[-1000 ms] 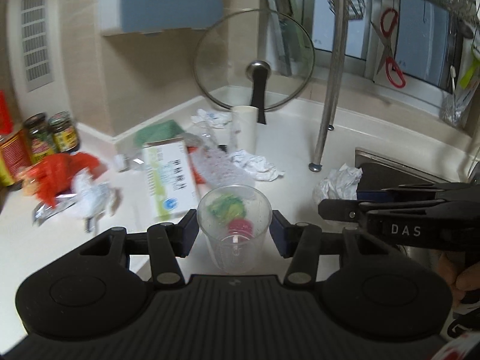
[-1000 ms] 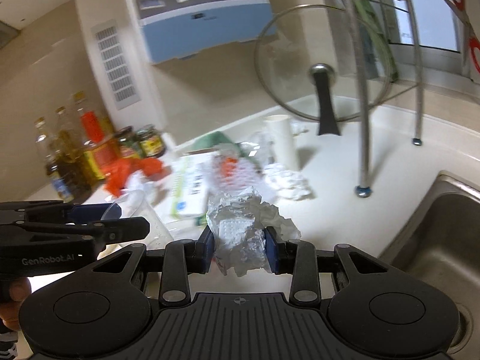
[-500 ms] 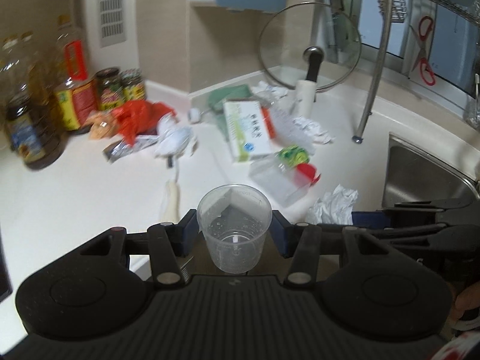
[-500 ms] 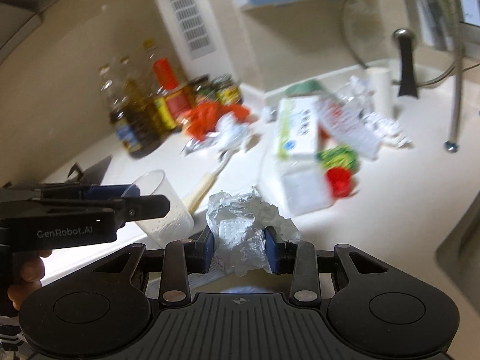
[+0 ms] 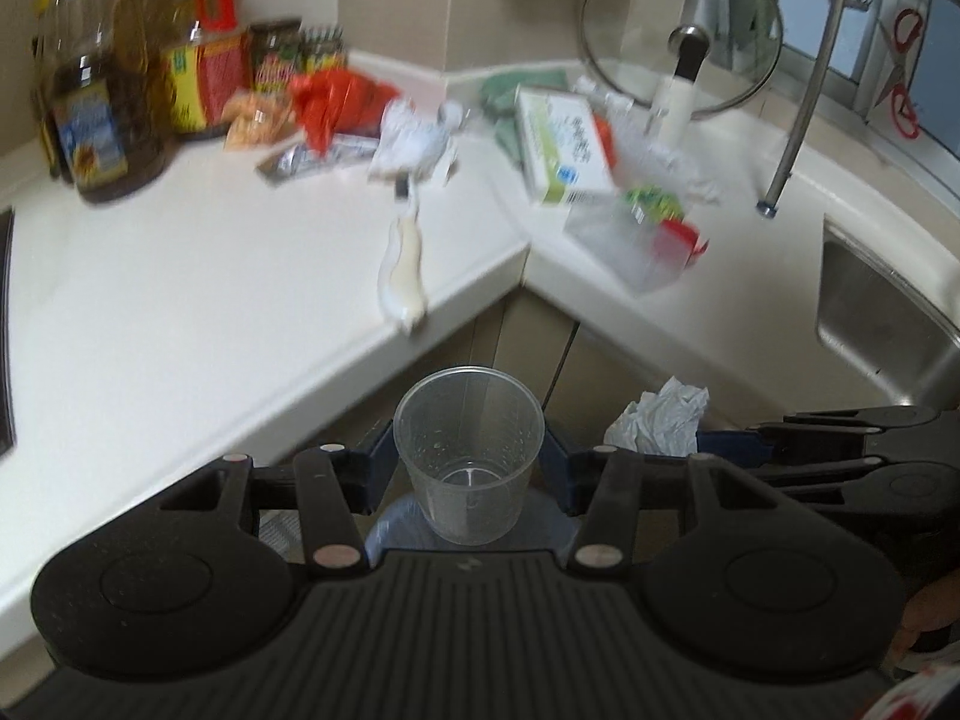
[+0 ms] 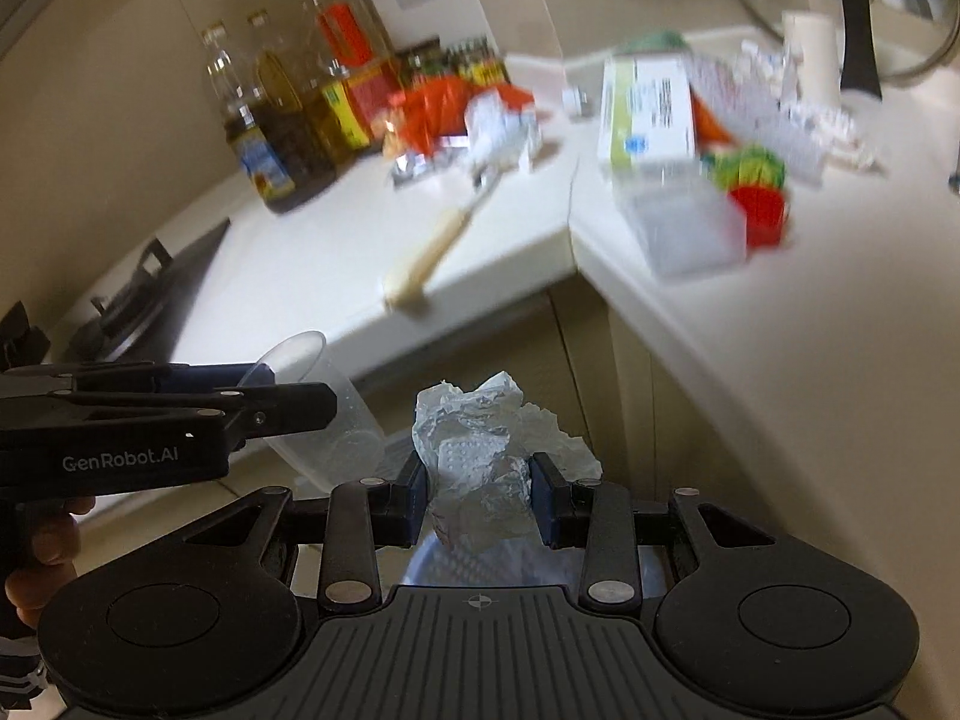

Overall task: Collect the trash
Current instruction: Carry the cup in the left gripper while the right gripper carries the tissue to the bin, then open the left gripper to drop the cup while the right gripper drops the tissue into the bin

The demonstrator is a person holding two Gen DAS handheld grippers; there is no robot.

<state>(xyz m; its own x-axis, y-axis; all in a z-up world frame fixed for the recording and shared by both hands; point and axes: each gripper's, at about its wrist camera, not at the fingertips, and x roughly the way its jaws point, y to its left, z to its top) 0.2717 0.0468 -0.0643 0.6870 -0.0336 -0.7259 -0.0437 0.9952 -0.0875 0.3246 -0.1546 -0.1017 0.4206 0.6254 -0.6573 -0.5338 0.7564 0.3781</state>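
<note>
My left gripper (image 5: 469, 468) is shut on a clear plastic cup (image 5: 470, 456), held upright in front of the counter's inner corner, off the worktop. My right gripper (image 6: 480, 498) is shut on a crumpled wad of white tissue and foil (image 6: 486, 456), also off the worktop. In the right wrist view the left gripper (image 6: 288, 396) with the cup (image 6: 324, 414) is at the left; in the left wrist view the wad (image 5: 660, 420) shows at the right. A pale blue rim (image 5: 396, 522) shows below each gripper, mostly hidden.
The white L-shaped counter (image 5: 180, 312) carries a green-and-white box (image 5: 564, 144), a clear container with red lid (image 5: 636, 246), red wrappers (image 5: 330, 102), a cream-handled tool (image 5: 402, 264), oil bottles (image 5: 102, 102) and jars. A glass lid (image 5: 684, 42) stands at the back; a steel sink (image 5: 882, 318) lies right.
Both grippers have drawn back from the counter and sunk below its edge, still gripping the cup and the wad. The trash on the counter now looks farther away.
</note>
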